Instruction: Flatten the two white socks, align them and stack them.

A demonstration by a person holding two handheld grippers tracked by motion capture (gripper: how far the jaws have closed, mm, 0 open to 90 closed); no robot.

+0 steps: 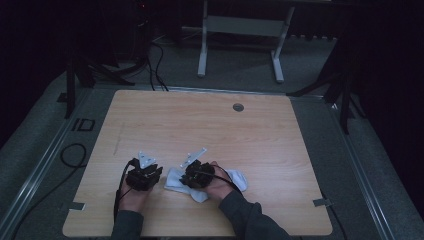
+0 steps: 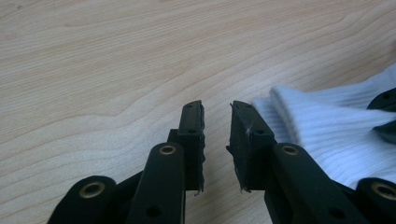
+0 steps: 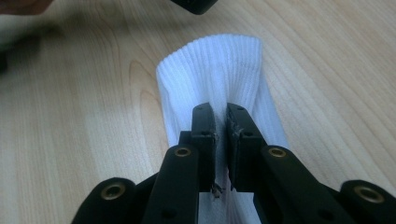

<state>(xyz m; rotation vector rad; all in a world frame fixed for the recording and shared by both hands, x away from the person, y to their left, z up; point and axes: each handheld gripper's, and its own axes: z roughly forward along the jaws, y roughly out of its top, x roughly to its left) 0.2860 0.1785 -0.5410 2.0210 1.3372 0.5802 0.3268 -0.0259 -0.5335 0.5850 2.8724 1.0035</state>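
The right gripper (image 3: 221, 116) pinched a fold of the white sock (image 3: 219, 70) near the table's (image 1: 200, 120) front edge (probably to lift it); the left gripper (image 2: 217, 112) waited beside it, jaws apart and empty.

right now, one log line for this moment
right tool: shut on white sock | left tool: open, beside sock, holding nothing | sock flat on wooden table
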